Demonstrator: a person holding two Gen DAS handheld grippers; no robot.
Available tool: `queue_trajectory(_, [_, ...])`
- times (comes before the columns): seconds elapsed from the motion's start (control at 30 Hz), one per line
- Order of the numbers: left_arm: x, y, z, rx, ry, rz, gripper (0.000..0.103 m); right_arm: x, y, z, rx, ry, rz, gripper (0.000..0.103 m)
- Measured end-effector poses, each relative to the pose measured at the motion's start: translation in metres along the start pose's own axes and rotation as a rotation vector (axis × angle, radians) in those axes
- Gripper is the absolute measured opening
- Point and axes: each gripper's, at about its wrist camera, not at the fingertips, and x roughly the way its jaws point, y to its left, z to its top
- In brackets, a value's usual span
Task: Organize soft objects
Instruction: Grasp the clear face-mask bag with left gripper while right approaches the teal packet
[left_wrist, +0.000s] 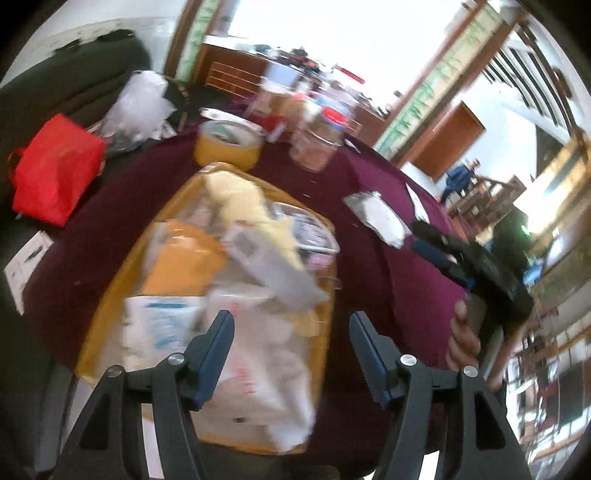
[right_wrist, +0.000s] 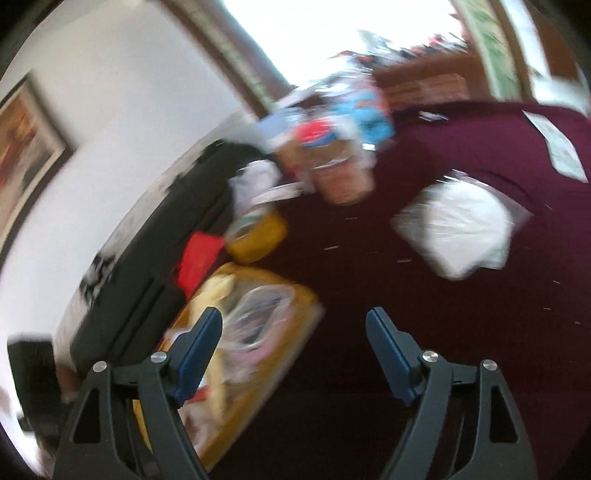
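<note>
Maroon tablecloth (left_wrist: 369, 206), both of my grippers empty over it.

My left gripper (left_wrist: 291, 325) hangs wide just above the yellow-edged clear bag (left_wrist: 207, 266) stuffed with soft packets; my right gripper (right_wrist: 293, 321) is wide too, bag at its left finger, the white packet (right_wrist: 458, 229) ahead, probably next to collect.

Blown-out daylight from the window (left_wrist: 295, 33), heavy motion blur, fisheye edges bent and dark.
</note>
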Motion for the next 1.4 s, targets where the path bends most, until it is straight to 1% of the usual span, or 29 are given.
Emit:
queue_trajectory(0.1, [0.012, -0.024, 0.003, 0.034, 0.027, -0.016, 0.068, 0.0, -0.054, 0.02, 0.127, -0.018, -0.064, 0.08])
queue_trajectory(0.17, [0.022, -0.04, 0.005, 0.047, 0.044, -0.024, 0.068, 0.0, -0.089, 0.024, 0.201, -0.044, -0.097, 0.08])
queue_trajectory(0.27, [0.036, -0.059, 0.008, 0.055, 0.067, -0.027, 0.069, 0.0, -0.128, 0.017, 0.303, -0.066, -0.098, 0.08])
queue_trajectory(0.33, [0.05, -0.074, 0.011, 0.066, 0.099, -0.025, 0.069, -0.003, -0.138, 0.017, 0.335, -0.078, -0.118, 0.08])
queue_trajectory(0.4, [0.064, -0.087, 0.015, 0.073, 0.144, -0.037, 0.069, -0.006, -0.146, 0.018, 0.345, -0.093, -0.096, 0.08])
queue_trajectory(0.5, [0.09, -0.108, 0.022, 0.078, 0.192, -0.061, 0.071, -0.007, -0.149, 0.017, 0.357, -0.1, -0.132, 0.08])
queue_trajectory(0.57, [0.111, -0.122, 0.027, 0.08, 0.222, -0.064, 0.072, -0.011, -0.152, 0.019, 0.371, -0.114, -0.125, 0.08])
queue_trajectory(0.63, [0.139, -0.133, 0.035, 0.054, 0.278, -0.068, 0.072, -0.018, -0.154, 0.019, 0.39, -0.134, -0.13, 0.08])
queue_trajectory(0.67, [0.153, -0.136, 0.04, 0.03, 0.3, -0.048, 0.072, -0.022, -0.155, 0.019, 0.393, -0.144, -0.134, 0.08])
queue_trajectory(0.7, [0.166, -0.14, 0.047, 0.01, 0.312, -0.025, 0.072, -0.025, -0.155, 0.018, 0.394, -0.153, -0.138, 0.08])
queue_trajectory(0.77, [0.191, -0.145, 0.06, -0.018, 0.322, -0.015, 0.072, -0.029, -0.158, 0.018, 0.398, -0.158, -0.144, 0.08])
queue_trajectory(0.8, [0.204, -0.145, 0.068, -0.05, 0.329, -0.009, 0.072, -0.03, -0.159, 0.018, 0.404, -0.163, -0.142, 0.08])
queue_trajectory(0.83, [0.217, -0.143, 0.074, -0.098, 0.338, -0.012, 0.072, -0.032, -0.16, 0.018, 0.405, -0.168, -0.146, 0.08])
queue_trajectory(0.9, [0.239, -0.139, 0.082, -0.201, 0.373, -0.045, 0.072, -0.036, -0.162, 0.018, 0.395, -0.186, -0.192, 0.08])
queue_trajectory(0.93, [0.248, -0.142, 0.086, -0.223, 0.374, -0.053, 0.072, -0.037, -0.162, 0.018, 0.394, -0.192, -0.207, 0.08])
queue_trajectory(0.97, [0.255, -0.147, 0.09, -0.213, 0.366, -0.055, 0.072, -0.038, -0.164, 0.019, 0.397, -0.197, -0.209, 0.08])
queue_trajectory(1.0, [0.264, -0.155, 0.096, -0.183, 0.358, -0.057, 0.072, -0.038, -0.166, 0.019, 0.407, -0.197, -0.194, 0.08])
queue_trajectory(1.03, [0.27, -0.158, 0.099, -0.18, 0.36, -0.065, 0.072, -0.038, -0.168, 0.018, 0.415, -0.194, -0.182, 0.08])
queue_trajectory(1.13, [0.293, -0.157, 0.105, -0.269, 0.392, -0.114, 0.072, -0.036, -0.171, 0.017, 0.428, -0.188, -0.179, 0.08])
queue_trajectory(1.23, [0.307, -0.146, 0.109, -0.358, 0.388, -0.094, 0.071, -0.037, -0.168, 0.018, 0.426, -0.189, -0.154, 0.08])
queue_trajectory(1.27, [0.306, -0.144, 0.111, -0.384, 0.374, -0.109, 0.07, -0.038, -0.166, 0.019, 0.416, -0.191, -0.151, 0.08])
queue_trajectory(1.3, [0.306, -0.144, 0.113, -0.383, 0.368, -0.109, 0.067, -0.039, -0.164, 0.019, 0.41, -0.194, -0.15, 0.08])
queue_trajectory(1.33, [0.306, -0.145, 0.114, -0.373, 0.362, -0.101, 0.054, -0.04, -0.163, 0.019, 0.408, -0.197, -0.152, 0.08])
queue_trajectory(1.37, [0.307, -0.145, 0.115, -0.365, 0.355, -0.097, 0.043, -0.04, -0.163, 0.019, 0.409, -0.198, -0.151, 0.08])
queue_trajectory(1.4, [0.309, -0.145, 0.114, -0.367, 0.362, -0.095, 0.036, -0.041, -0.163, 0.019, 0.409, -0.196, -0.147, 0.08])
